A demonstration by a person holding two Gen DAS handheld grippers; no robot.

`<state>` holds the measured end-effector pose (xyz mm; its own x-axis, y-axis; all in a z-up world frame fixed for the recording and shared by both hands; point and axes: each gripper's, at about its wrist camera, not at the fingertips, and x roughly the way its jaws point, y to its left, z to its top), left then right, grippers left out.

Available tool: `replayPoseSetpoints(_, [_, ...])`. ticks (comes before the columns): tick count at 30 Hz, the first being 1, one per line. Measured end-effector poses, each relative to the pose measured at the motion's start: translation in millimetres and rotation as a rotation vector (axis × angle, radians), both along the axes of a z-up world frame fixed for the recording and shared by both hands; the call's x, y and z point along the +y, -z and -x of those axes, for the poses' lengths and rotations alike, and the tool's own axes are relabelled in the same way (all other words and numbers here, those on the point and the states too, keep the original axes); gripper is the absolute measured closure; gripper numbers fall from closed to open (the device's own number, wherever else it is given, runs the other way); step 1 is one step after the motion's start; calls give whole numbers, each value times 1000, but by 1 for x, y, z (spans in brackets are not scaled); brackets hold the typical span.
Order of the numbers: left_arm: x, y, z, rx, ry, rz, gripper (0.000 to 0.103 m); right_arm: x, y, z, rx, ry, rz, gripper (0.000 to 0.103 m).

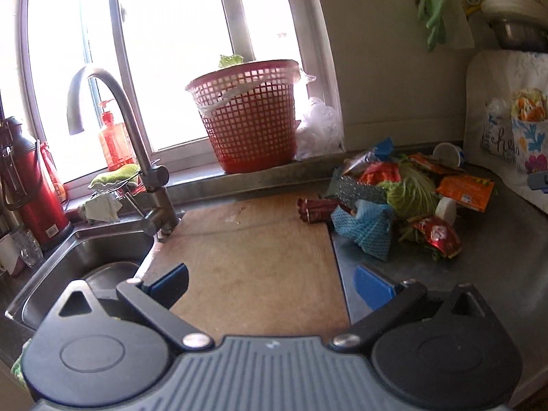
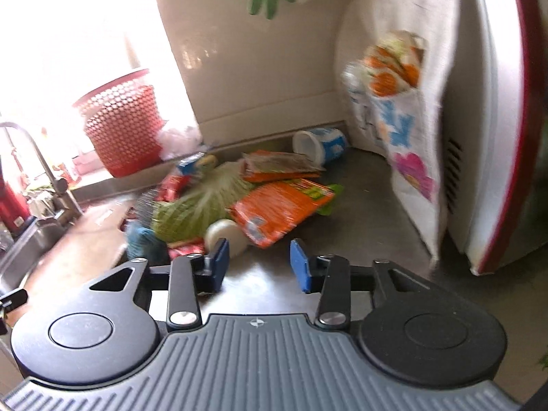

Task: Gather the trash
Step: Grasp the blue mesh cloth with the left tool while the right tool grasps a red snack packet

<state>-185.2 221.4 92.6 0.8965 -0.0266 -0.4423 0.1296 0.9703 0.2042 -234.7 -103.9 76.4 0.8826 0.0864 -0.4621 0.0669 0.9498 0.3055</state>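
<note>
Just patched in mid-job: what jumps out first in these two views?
The red mesh basket on the sill against the bright window, lined with a white bag. Next, the heap of trash on the steel counter right of the wooden cutting board: orange wrappers, cabbage leaves, a tipped blue-and-white cup. Both grippers are empty.

Red lattice basket [image 1: 249, 116] on sill. Right of it: orange wrappers [image 1: 466, 189], blue mesh net [image 1: 364, 227], pale green cabbage [image 1: 412, 190], white-and-blue cup [image 2: 322, 144]. Left: red flask [image 1: 30, 185], orange soap bottle [image 1: 114, 140]. Tan cutting board [image 1: 253, 257] below.
</note>
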Motion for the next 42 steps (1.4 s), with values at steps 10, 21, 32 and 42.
replayPoseSetpoints(10, [-8, 2, -34, -21, 133, 83, 1, 54, -7, -43, 37, -66, -5, 26])
replayPoseSetpoints(21, [-56, 42, -94, 70, 295, 121, 10, 80, 31, -93, 117, -128, -25, 4])
replayPoseSetpoints(32, [-74, 62, -140, 158, 299, 77, 24, 78, 59, -119, 174, -117, -114, 13])
replayPoseSetpoints(42, [-85, 70, -160, 267, 308, 118, 58, 82, 71, -124, 193, -106, -73, 45])
